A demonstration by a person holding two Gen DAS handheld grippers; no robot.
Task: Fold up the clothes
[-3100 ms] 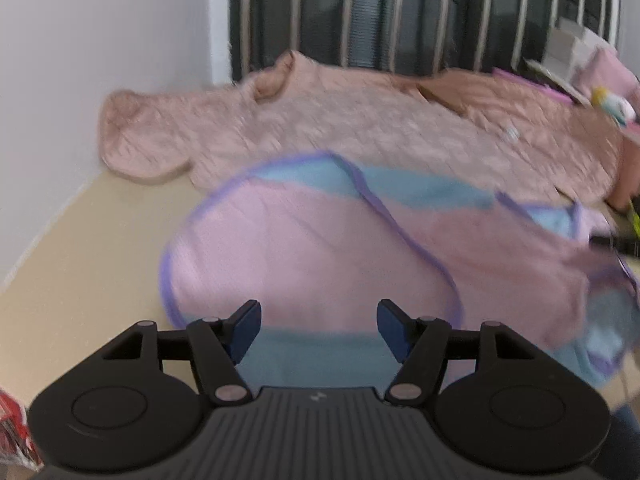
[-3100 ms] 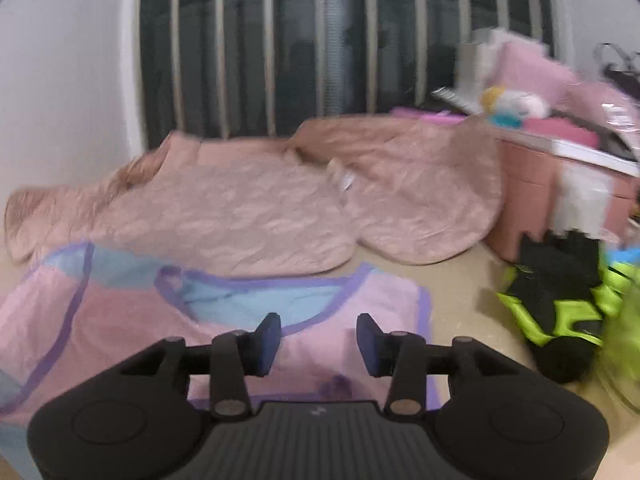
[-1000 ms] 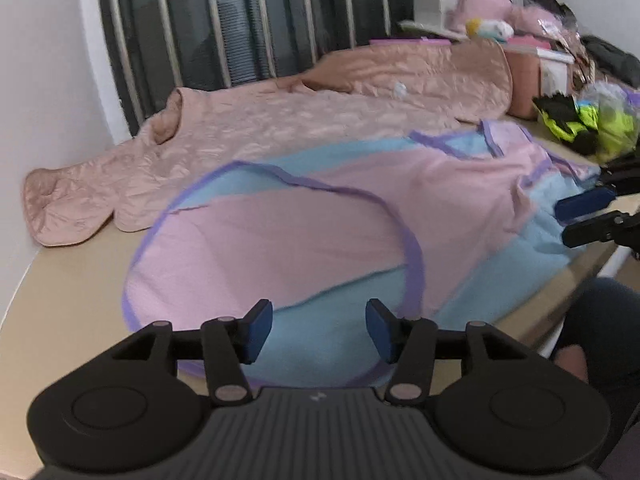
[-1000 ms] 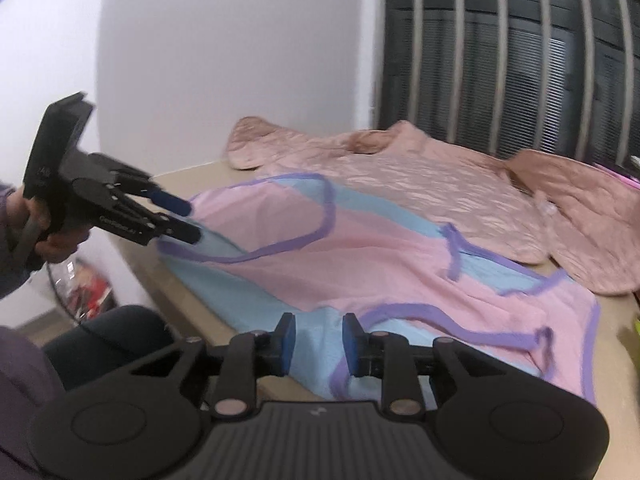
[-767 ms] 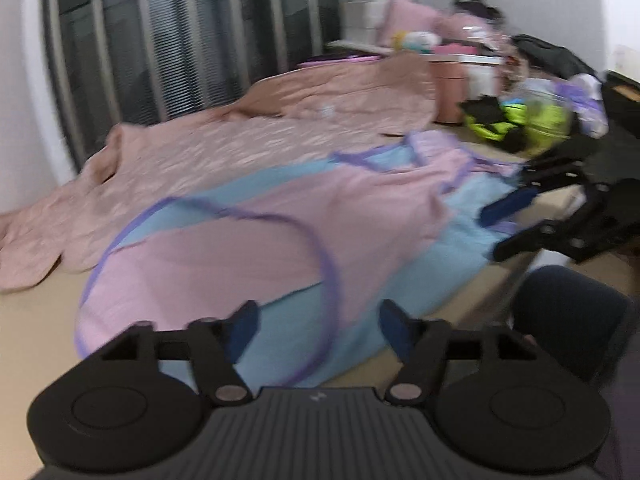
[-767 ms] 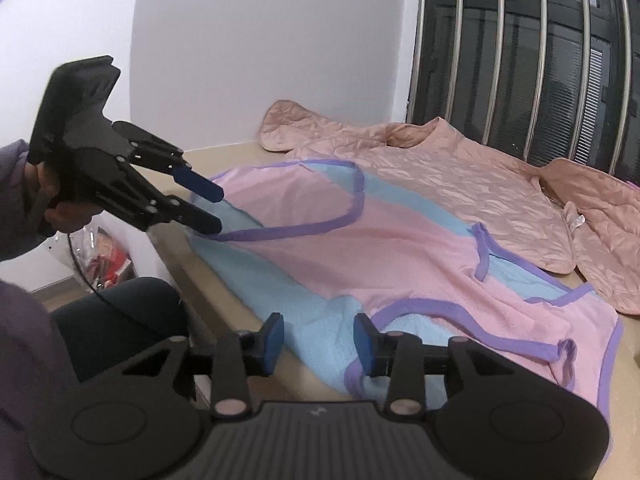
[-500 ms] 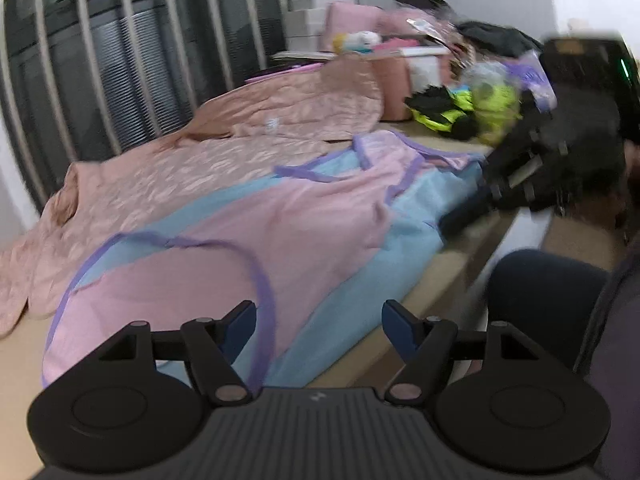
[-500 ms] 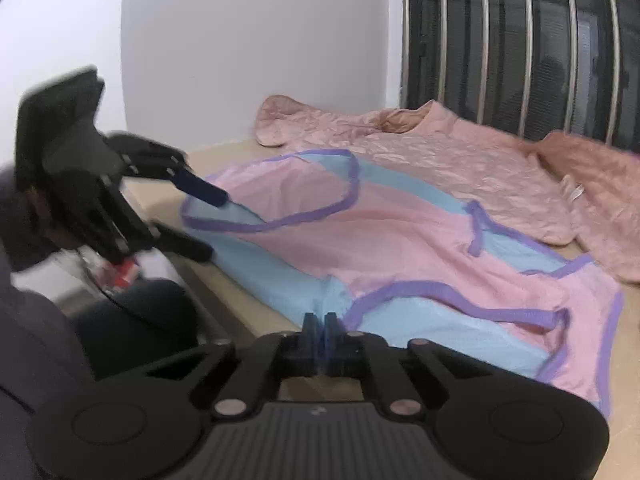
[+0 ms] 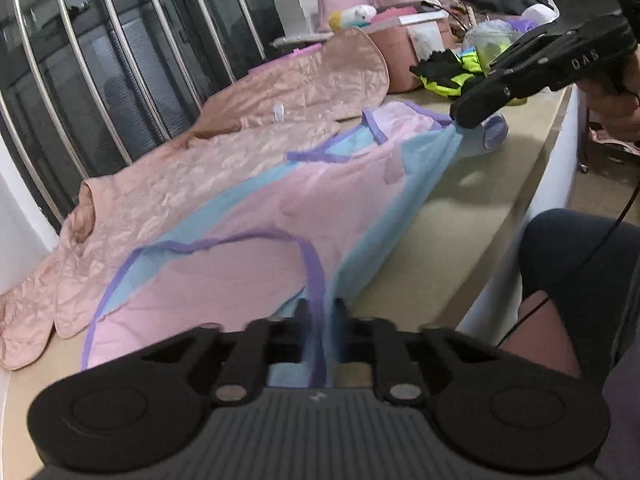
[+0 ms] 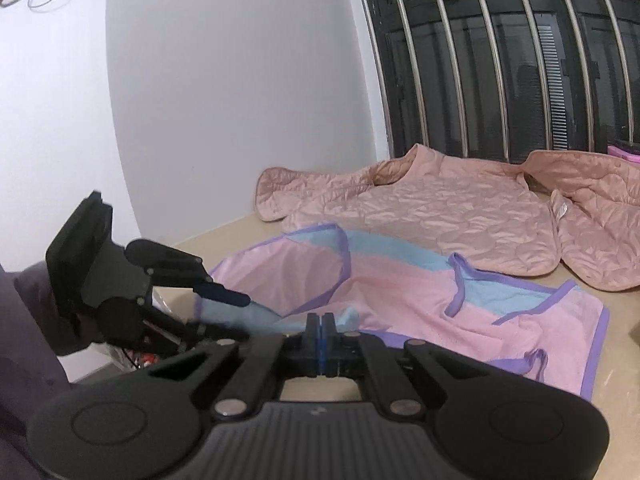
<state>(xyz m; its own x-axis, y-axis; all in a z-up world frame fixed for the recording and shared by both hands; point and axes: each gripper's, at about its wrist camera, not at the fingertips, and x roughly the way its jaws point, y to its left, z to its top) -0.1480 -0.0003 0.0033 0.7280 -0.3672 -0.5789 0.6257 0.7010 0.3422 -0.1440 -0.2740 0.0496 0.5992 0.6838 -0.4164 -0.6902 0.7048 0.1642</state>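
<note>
The pink and blue garment (image 9: 248, 216) is light, soft and limp (it sags between grips), so the closing left gripper (image 9: 319, 320) and the right gripper (image 9: 466, 118) both pinch its near blue edge.

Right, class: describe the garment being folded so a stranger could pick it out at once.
Start at the barred window; a quilted peach jacket lies spread on the beige table below it. In front of that, nearer the table's edge, lies the garment. Unlike the plain peach jacket, it is thin, pink and light blue, with purple trim.
</note>
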